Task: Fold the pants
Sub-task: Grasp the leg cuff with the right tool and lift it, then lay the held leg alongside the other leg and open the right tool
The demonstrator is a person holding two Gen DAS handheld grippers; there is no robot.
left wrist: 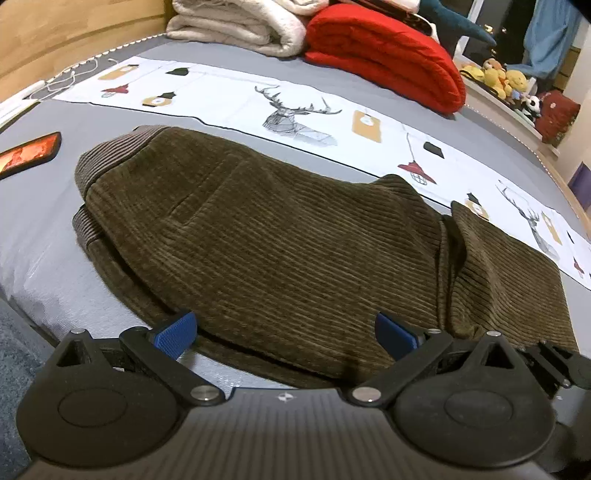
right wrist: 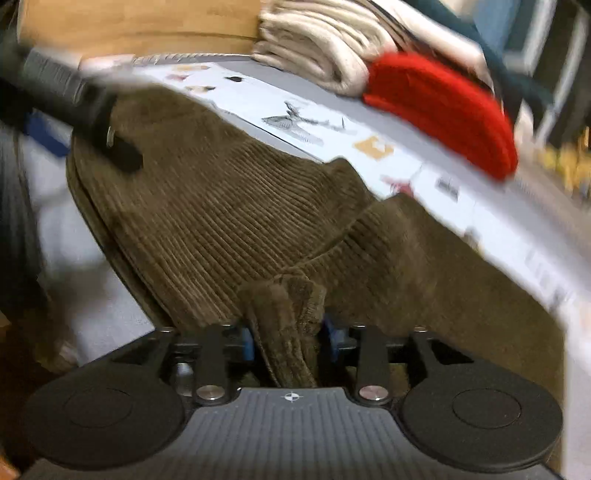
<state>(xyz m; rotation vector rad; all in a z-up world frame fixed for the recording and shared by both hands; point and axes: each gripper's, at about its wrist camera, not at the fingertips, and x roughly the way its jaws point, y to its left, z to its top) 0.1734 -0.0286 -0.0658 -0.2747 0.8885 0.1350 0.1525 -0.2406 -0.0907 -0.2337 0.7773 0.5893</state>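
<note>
Grey sheeting covers the bed, which fills nearly the whole of the left wrist view. A white runner printed with stag heads and lanterns crosses it from ten o'clock down to four o'clock. At twelve o'clock, against the wooden headboard, sits a folded cream blanket, and just beside it at one o'clock a folded red quilt. Soft toys crowd a ledge at two o'clock.

The brown corduroy pants lie folded over in the middle of the bed, waistband end toward ten o'clock, with a second layer spilling out at four o'clock toward the bed's near edge. A red and black flat object lies at nine o'clock, well apart from them; I cannot tell what it is.

The left gripper stands wide apart at six o'clock, its blue pads on either side of the pants' near edge, pressing on nothing.

In the blurred right wrist view, the right gripper has a bunched ridge of the pants between its blue pads at six o'clock; whether they press the cloth I cannot tell.
</note>
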